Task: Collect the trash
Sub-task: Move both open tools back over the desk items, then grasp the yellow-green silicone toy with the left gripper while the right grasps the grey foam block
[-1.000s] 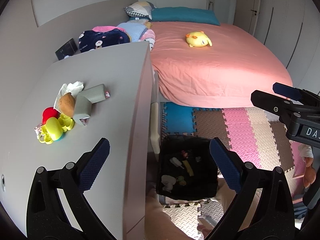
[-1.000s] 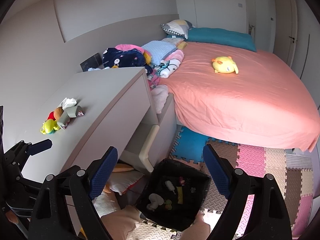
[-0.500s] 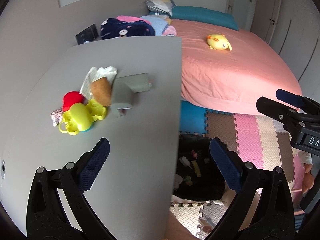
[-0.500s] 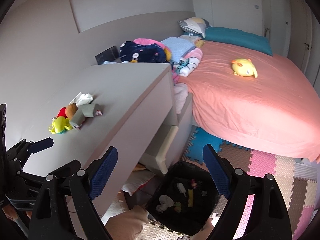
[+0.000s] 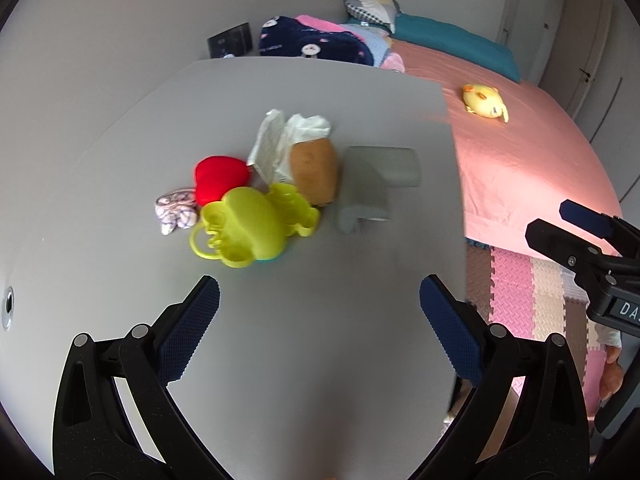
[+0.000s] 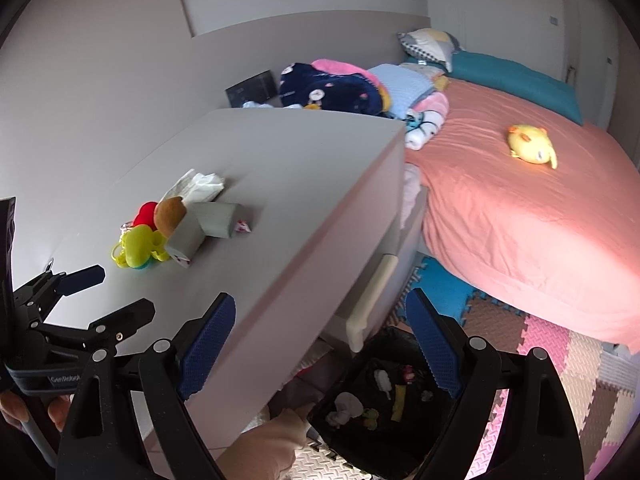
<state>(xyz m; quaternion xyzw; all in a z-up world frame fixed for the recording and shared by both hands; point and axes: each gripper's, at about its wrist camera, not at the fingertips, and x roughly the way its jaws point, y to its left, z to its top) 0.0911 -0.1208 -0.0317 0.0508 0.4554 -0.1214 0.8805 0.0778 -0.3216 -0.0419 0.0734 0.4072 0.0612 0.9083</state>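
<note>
A crumpled white tissue (image 5: 296, 136) lies on the grey table (image 5: 320, 360), in a cluster with a brown lump (image 5: 314, 170), a red plush (image 5: 218, 178), a yellow-green plastic toy (image 5: 252, 228), a grey L-shaped foam piece (image 5: 372, 184) and a small patterned cloth (image 5: 176, 212). My left gripper (image 5: 320, 296) hovers open over the bare tabletop, just short of the cluster, holding nothing. My right gripper (image 6: 320, 312) is open and empty over the table's edge. Below it on the floor is a black bin (image 6: 360, 436) holding several scraps. A small wrapper (image 6: 243, 226) lies by the foam piece (image 6: 208, 220).
A pink bed (image 6: 520, 220) with a yellow plush (image 6: 532, 146) and piled clothes (image 6: 340, 84) fills the right. A drawer (image 6: 372, 300) stands pulled out under the table. Coloured foam mats (image 6: 568, 360) cover the floor. A person's knee (image 6: 260, 444) shows beside the bin.
Both grippers have swung left over the table. In the left wrist view the cluster now sits at centre and the bin has dropped out of sight. Both stay open.
</note>
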